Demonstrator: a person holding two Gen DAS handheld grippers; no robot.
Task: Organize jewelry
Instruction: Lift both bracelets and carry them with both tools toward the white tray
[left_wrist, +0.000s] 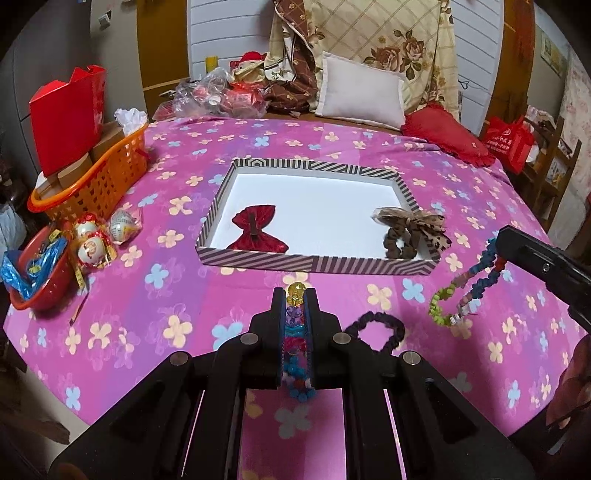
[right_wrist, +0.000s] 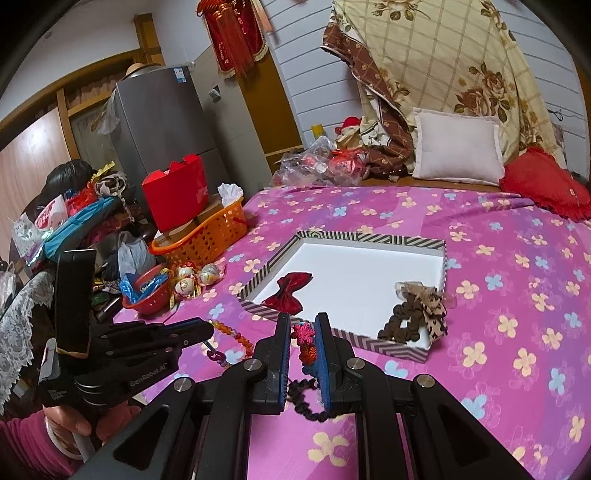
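A striped box lid (left_wrist: 314, 264) (right_wrist: 373, 347) lies on the pink flowered bed. In it are a red bow (left_wrist: 256, 229) (right_wrist: 290, 291) at the left and a leopard-print scrunchie with bow (left_wrist: 413, 230) (right_wrist: 417, 314) over the right rim. My left gripper (left_wrist: 295, 299) (right_wrist: 210, 330) is shut on a multicoloured bead bracelet (left_wrist: 295, 332) (right_wrist: 236, 338), just before the lid's near rim. My right gripper (right_wrist: 303, 325) (left_wrist: 498, 240) is shut on a colourful braided bracelet (left_wrist: 469, 288) (right_wrist: 304, 345) that hangs above the bed. A black scrunchie (left_wrist: 376, 330) (right_wrist: 306, 400) lies on the bed between the grippers.
An orange basket (left_wrist: 92, 184) (right_wrist: 207, 236) with a red box, a red bowl (left_wrist: 40, 273) (right_wrist: 147, 295) and wrapped eggs (left_wrist: 92, 243) sit at the bed's left edge. Pillows (left_wrist: 360, 90) and a red cushion (left_wrist: 443, 133) lie at the far end.
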